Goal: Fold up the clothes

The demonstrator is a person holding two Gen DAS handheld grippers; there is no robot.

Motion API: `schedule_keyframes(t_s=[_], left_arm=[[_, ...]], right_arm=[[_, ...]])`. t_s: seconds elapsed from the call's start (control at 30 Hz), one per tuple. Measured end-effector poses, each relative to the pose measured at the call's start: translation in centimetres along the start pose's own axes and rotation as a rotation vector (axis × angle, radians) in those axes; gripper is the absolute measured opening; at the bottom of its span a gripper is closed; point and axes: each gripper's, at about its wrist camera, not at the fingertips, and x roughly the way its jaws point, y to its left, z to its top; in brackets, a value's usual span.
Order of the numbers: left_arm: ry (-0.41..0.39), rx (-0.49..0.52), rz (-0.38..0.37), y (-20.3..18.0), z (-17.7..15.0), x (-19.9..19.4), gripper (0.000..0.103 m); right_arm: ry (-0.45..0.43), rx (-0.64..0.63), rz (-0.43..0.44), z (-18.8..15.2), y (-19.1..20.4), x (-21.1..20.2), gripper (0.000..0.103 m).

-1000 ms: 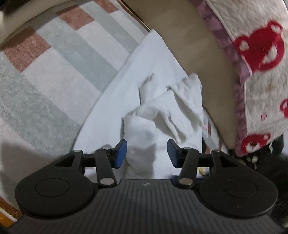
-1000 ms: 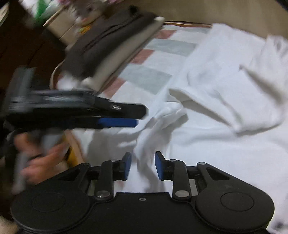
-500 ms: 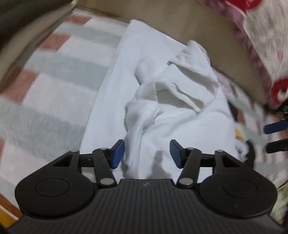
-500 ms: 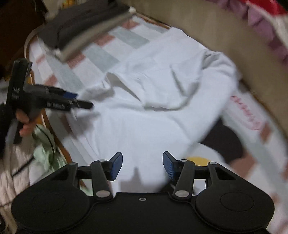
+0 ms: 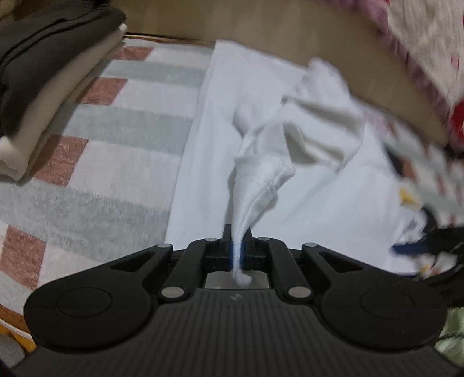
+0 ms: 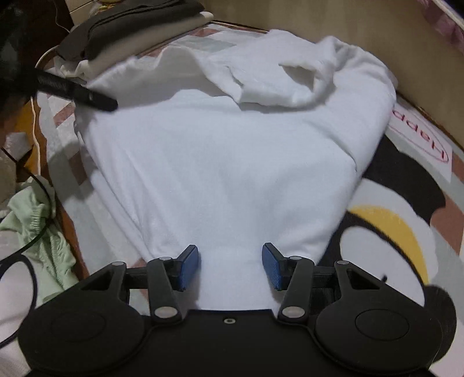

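A white garment (image 6: 220, 162) lies spread on a patterned mat, its far part crumpled into folds (image 5: 316, 127). My left gripper (image 5: 238, 248) is shut on a pinched strip of this garment (image 5: 255, 185), which rises taut from the cloth into the jaws. In the right wrist view the left gripper (image 6: 107, 103) reaches in at the garment's left edge. My right gripper (image 6: 230, 268) is open at the garment's near edge, with white cloth lying between its blue pads (image 6: 188, 265); whether they touch it I cannot tell.
A stack of folded dark and cream clothes (image 5: 43, 81) sits on the striped mat (image 5: 110, 162) at the far left. A pale green cloth (image 6: 40, 232) and a black cable lie off the mat's left edge. A tan wall (image 5: 261, 23) and a red-patterned quilt border the far side.
My left gripper went from open to shut on a fold of the white garment and pulled it up. The right gripper shifted to the garment's near edge and stayed open.
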Motion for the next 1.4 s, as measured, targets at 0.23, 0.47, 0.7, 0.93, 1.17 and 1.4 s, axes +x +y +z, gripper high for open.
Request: schedule_keyframes(t_s=[0.23, 0.47, 0.7, 0.93, 1.17, 1.4], left_arm=[[-0.12, -0.083, -0.064, 0.8, -0.4, -4.1, 0.004], [0.009, -0.005, 0.084, 0.2, -1.4, -1.9, 0.004], [-0.122, 0.144, 0.145, -1.8, -1.7, -5.2, 0.031], [-0.215, 0.343, -0.035, -4.8, 4.7, -7.7, 0.05], [-0.192, 0.391, -0.211, -6.9, 9.9, 0.0, 0.05], [-0.196, 0.461, -0.32, -5.4, 9.2, 5.6, 0.049]], right_arm=[[0.053, 0.031, 0.059, 0.1, -1.0, -0.3, 0.055], [0.064, 0.141, 0.111, -0.1, -2.8, -0.1, 0.055], [0.083, 0.149, 0.149, -0.1, -2.7, 0.1, 0.068], [-0.006, 0.301, 0.295, 4.8, -5.7, -2.5, 0.072], [-0.123, 0.373, 0.142, 13.9, -9.9, -0.2, 0.072], [-0.123, 0.464, 0.182, 13.5, -11.9, 4.5, 0.049]])
